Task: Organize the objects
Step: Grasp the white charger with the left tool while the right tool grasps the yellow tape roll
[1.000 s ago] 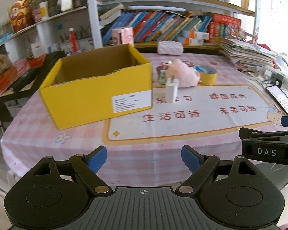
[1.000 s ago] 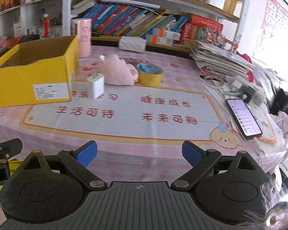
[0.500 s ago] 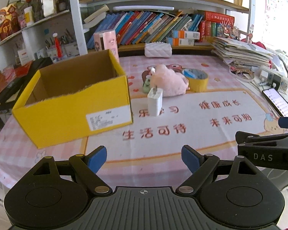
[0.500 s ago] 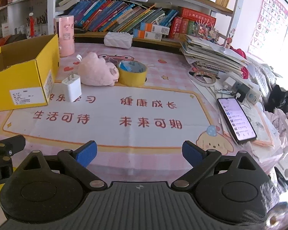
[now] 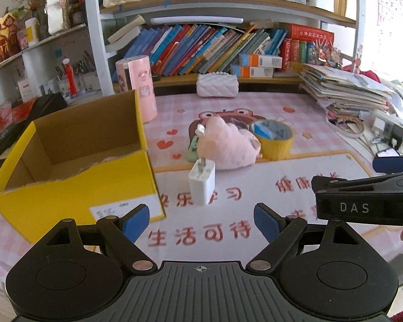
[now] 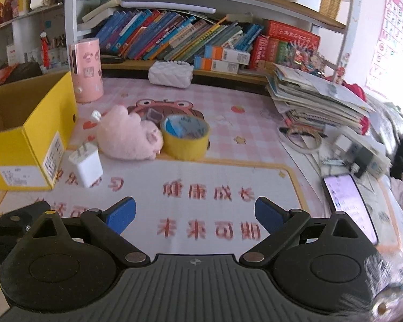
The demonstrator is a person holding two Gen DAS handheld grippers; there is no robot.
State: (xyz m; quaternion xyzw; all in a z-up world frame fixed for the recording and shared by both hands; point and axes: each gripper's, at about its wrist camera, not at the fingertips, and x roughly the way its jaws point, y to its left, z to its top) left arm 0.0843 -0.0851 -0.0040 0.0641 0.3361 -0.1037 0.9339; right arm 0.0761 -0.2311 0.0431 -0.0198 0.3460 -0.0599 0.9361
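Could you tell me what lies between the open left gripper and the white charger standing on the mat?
Nothing: in the left wrist view only bare printed mat separates the left gripper from the white charger, which stands just beyond the fingertips.

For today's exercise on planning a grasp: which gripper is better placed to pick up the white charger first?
Left. The white charger stands almost centred ahead of the open left gripper, beside the yellow box. For the open right gripper, the charger sits well off to the left.
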